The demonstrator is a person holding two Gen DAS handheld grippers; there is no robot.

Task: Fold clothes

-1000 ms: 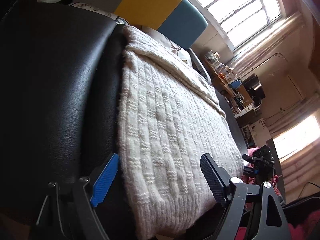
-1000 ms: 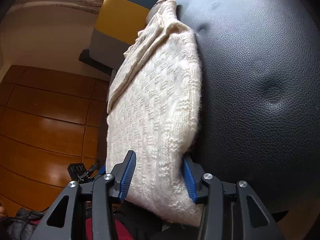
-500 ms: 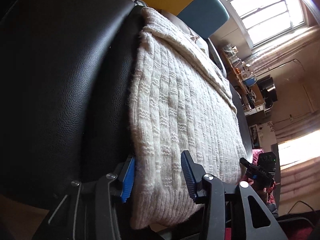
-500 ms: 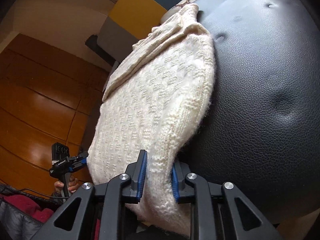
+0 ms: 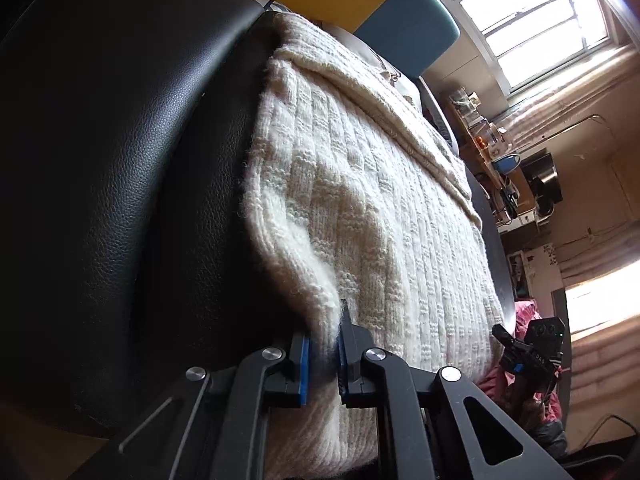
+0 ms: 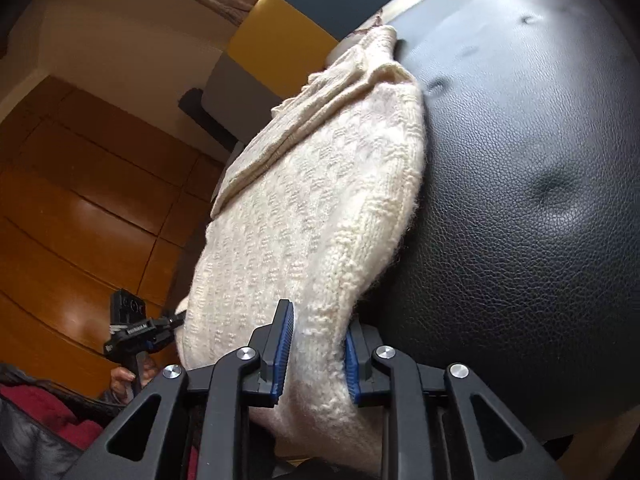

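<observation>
The cream knitted sweater (image 5: 384, 216) lies folded on a black leather seat (image 5: 120, 160), its ribbed and chequered knit running from the near edge towards the far end, where a folded layer of the same knit crosses it at a slant. In the left wrist view the left gripper (image 5: 323, 336) has its jaws drawn narrow on the near left corner of the sweater, the blue pads pinching a bunched ridge of wool that stands up off the seat just above them. In the right wrist view the right gripper (image 6: 316, 332) grips the near right corner of the sweater (image 6: 304, 216): its blue-padded jaws stand a little wider, and the thick knitted edge fills the gap between them and hangs down over the near rim of the black leather seat (image 6: 540, 184). Beyond the far end of the sweater stands a cushion (image 6: 304, 36) in yellow and teal blocks. A bright window (image 5: 532, 20) lights the far right of the room, and a wooden floor (image 6: 72, 208) shows to the left of the seat. Each wrist view shows the other gripper held in a hand at the opposite near corner.
</observation>
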